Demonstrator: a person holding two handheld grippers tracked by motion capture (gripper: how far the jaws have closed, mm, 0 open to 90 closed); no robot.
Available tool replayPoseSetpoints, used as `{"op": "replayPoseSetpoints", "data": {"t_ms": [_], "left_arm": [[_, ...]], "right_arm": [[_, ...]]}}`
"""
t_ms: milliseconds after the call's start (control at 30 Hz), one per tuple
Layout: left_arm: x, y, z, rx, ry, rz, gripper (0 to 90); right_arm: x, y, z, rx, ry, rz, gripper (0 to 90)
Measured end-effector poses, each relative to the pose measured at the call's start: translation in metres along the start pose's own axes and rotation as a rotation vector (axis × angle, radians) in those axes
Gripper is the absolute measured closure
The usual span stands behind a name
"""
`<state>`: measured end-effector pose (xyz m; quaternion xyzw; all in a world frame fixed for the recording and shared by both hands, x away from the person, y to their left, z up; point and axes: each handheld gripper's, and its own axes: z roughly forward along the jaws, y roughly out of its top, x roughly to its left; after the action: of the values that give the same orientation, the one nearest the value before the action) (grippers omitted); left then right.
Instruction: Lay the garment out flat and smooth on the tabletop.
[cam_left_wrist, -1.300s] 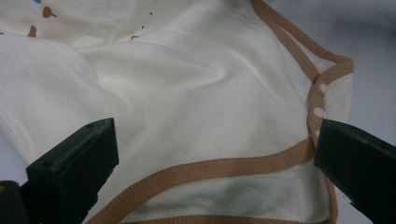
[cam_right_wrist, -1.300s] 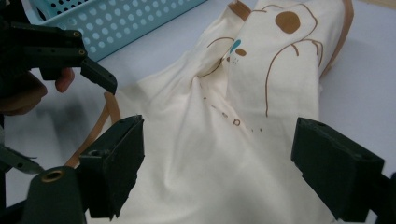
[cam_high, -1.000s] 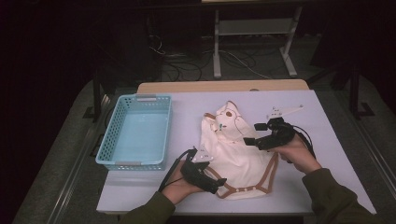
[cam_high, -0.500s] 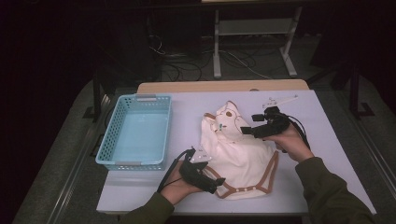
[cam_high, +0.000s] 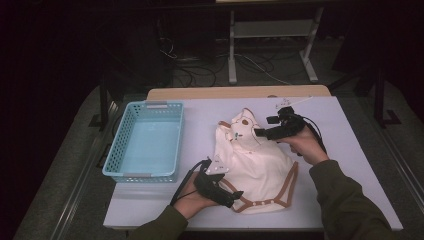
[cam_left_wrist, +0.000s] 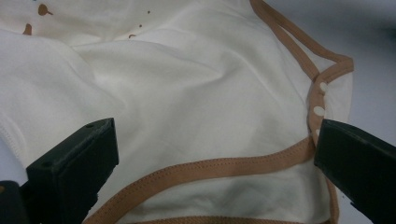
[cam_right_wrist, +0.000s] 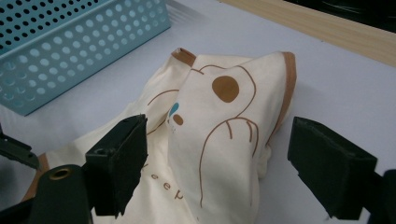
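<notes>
A cream baby bodysuit (cam_high: 255, 165) with brown trim lies crumpled on the white table (cam_high: 345, 150). Its printed top part (cam_right_wrist: 219, 126) is folded up toward the far side. My left gripper (cam_high: 234, 196) rests at the near left of the garment, jaws wide apart over the brown-trimmed leg hem with snaps (cam_left_wrist: 261, 161). My right gripper (cam_high: 261, 133) hovers at the garment's far right, pointing left at the raised printed fold, jaws open and nothing pinched between them.
A light blue perforated basket (cam_high: 146, 141) stands on the table's left; its wall (cam_right_wrist: 60, 51) shows beyond the garment. The table's wooden far edge (cam_high: 240, 93) runs behind. Bare white surface lies right of the garment.
My right gripper has moved away from me and leftward, up toward the garment's folded top. The left gripper has stayed put.
</notes>
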<state>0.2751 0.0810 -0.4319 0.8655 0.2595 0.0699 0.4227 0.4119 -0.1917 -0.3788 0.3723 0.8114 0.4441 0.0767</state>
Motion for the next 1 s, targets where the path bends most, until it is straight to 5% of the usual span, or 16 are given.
{"op": "replayPoseSetpoints", "data": {"t_ms": [500, 533, 1000], "left_arm": [[0.004, 0.001, -0.002, -0.002, 0.0, -0.003, 0.0], [0.002, 0.001, -0.001, -0.029, 0.0, -0.033, 0.0], [0.004, 0.0, -0.003, -0.018, -0.004, -0.028, 0.0]], "right_arm": [[-0.027, 0.022, 0.013, 0.015, -0.06, 0.044, 29.7], [-0.028, 0.022, 0.014, 0.023, -0.061, 0.048, 30.6], [-0.034, 0.012, 0.039, 0.111, -0.012, 0.059, 37.3]]}}
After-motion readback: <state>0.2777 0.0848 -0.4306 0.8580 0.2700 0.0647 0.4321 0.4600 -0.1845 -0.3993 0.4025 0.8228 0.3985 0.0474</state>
